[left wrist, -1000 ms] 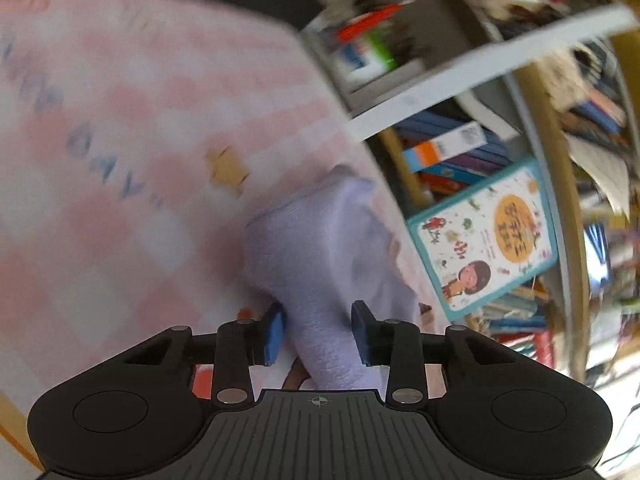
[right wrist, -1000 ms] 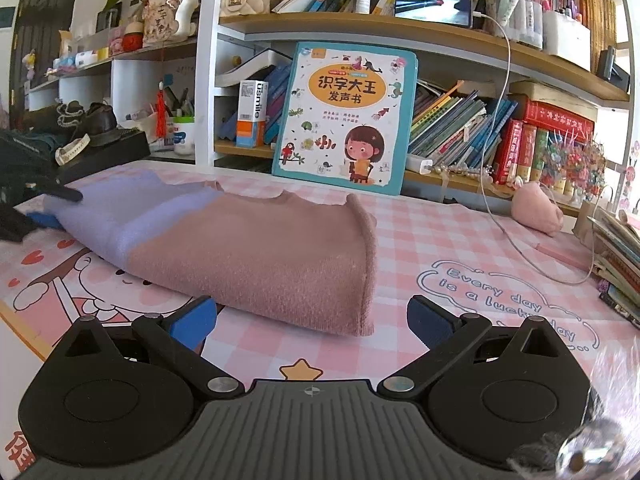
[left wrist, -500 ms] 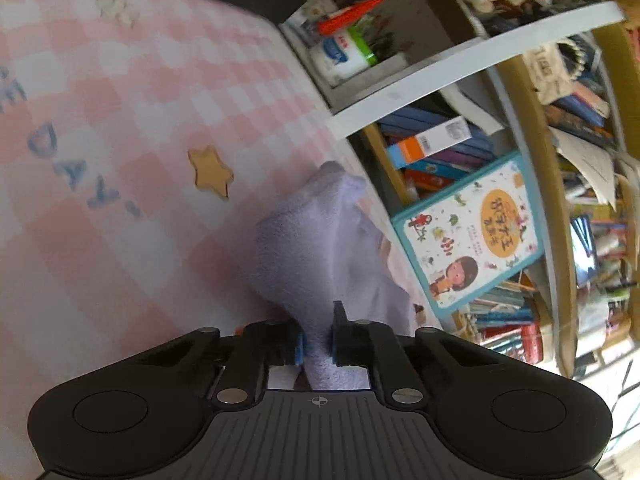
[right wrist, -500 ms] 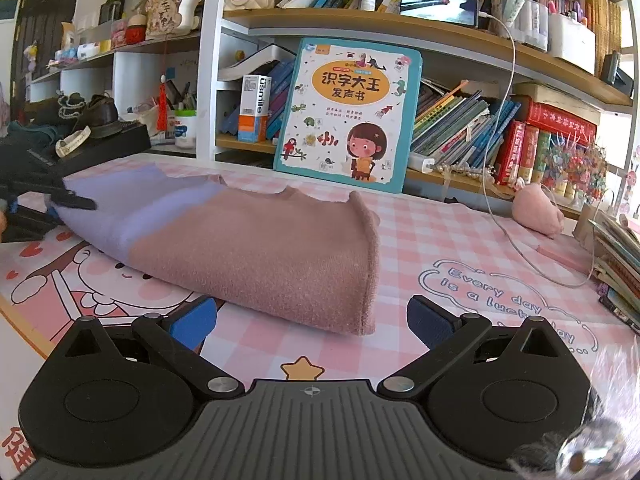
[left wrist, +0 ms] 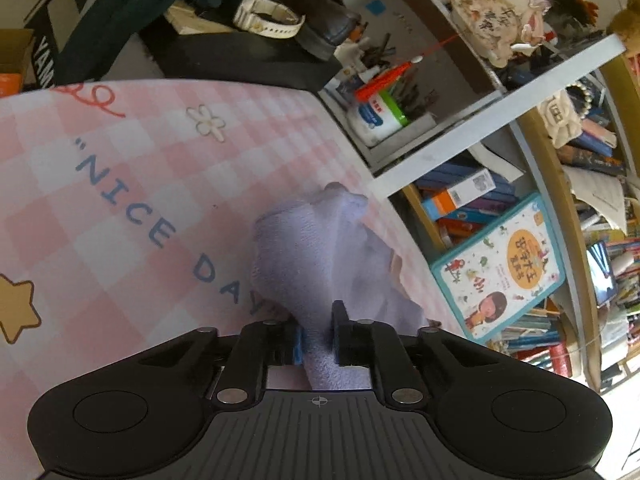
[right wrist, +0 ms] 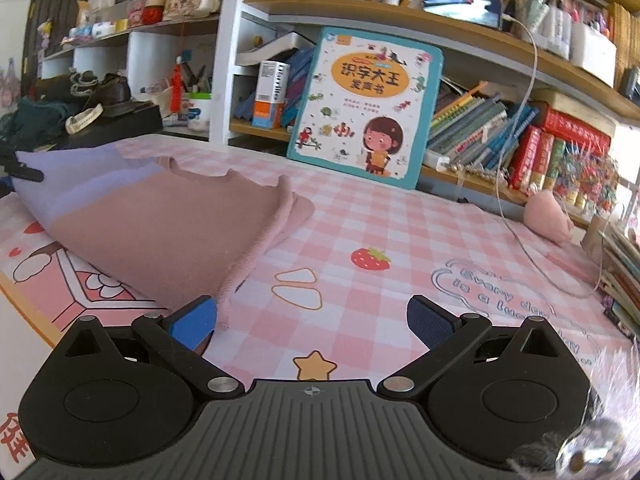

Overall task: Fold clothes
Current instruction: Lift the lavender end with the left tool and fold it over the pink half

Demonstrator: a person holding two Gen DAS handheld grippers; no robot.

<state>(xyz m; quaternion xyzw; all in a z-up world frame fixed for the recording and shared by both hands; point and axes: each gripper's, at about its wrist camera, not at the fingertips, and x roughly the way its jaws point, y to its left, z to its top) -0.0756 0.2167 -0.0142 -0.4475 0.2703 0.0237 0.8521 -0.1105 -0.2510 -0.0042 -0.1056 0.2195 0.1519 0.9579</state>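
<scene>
- While your left gripper (left wrist: 318, 338) is pinching the lavender end of the garment (right wrist: 160, 220) tight, that end is lifting off the checked tabletop (right wrist: 380, 232) near its left edge.
- Your right gripper (right wrist: 312, 320) is gaping wide, gripping nothing, just beside the garment's pink hem.

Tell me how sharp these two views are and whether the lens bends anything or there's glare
Left wrist view: sharp, the mat lettering readable, shelves bowed by the fisheye, left gripper shut on the lilac cloth. Right wrist view: also sharp, bookshelf curved, daylight washing out the far right edge, a blurred clear smear in the bottom right corner.
</scene>
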